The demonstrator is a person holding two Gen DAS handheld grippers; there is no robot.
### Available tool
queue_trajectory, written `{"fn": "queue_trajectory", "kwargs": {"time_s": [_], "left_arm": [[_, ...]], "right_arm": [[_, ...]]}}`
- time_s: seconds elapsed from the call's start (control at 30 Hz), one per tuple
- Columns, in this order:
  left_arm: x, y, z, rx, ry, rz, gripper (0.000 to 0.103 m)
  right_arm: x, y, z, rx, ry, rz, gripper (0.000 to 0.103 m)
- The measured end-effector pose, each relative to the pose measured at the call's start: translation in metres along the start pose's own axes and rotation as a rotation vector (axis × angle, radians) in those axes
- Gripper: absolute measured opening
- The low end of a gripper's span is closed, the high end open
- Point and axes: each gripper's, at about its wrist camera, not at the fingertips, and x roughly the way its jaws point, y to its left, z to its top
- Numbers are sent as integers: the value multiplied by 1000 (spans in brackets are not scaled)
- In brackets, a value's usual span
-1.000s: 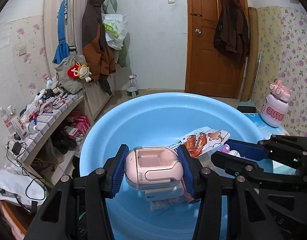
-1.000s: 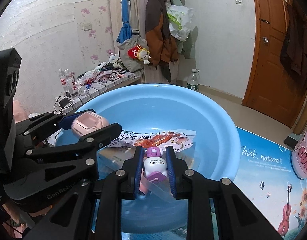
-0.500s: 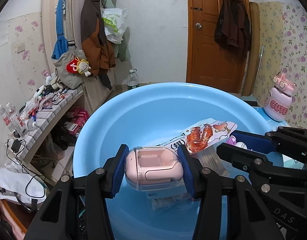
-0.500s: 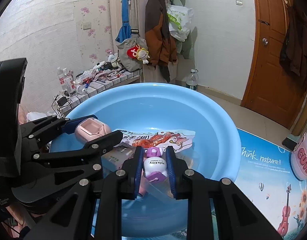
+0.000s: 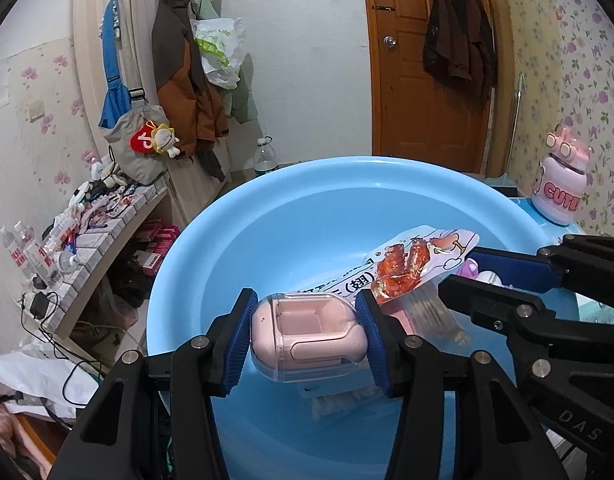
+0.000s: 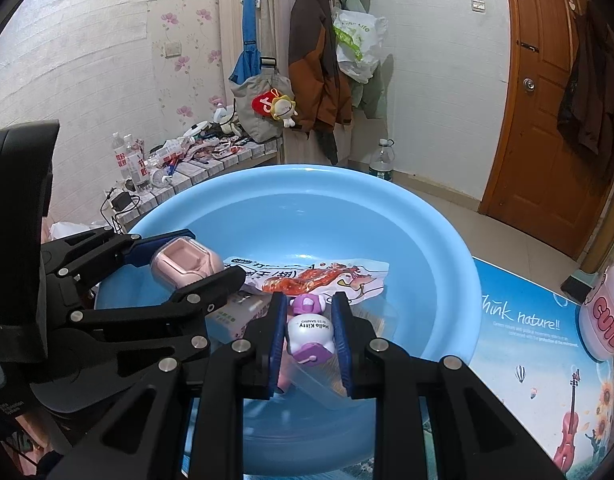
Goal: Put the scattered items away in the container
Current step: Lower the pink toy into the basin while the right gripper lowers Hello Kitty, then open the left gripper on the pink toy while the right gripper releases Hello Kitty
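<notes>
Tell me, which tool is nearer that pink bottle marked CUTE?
Right. The right tool, holding a Hello Kitty toy over the basin, is on the pink bottle's side; the left tool is further off.

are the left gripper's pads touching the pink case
Touching. The left wrist view shows both blue pads of the left gripper pressed flat against the sides of the pink case, held above the blue basin.
</notes>
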Motion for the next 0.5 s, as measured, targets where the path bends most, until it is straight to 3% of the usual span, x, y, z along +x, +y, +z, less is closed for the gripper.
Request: {"fn": "queue_trajectory", "kwargs": {"time_s": [0.2, 0.33, 0.5], "left_arm": [[1, 0, 2, 12, -1, 0, 51], [-4, 4, 2, 11, -40, 24, 65], [-6, 11, 1, 10, -56, 32, 75]], "right_arm": [[1, -2, 1, 0, -1, -1, 24], [0, -1, 0, 1, -1, 1, 24], [1, -2, 0, -1, -1, 0, 24]]}}
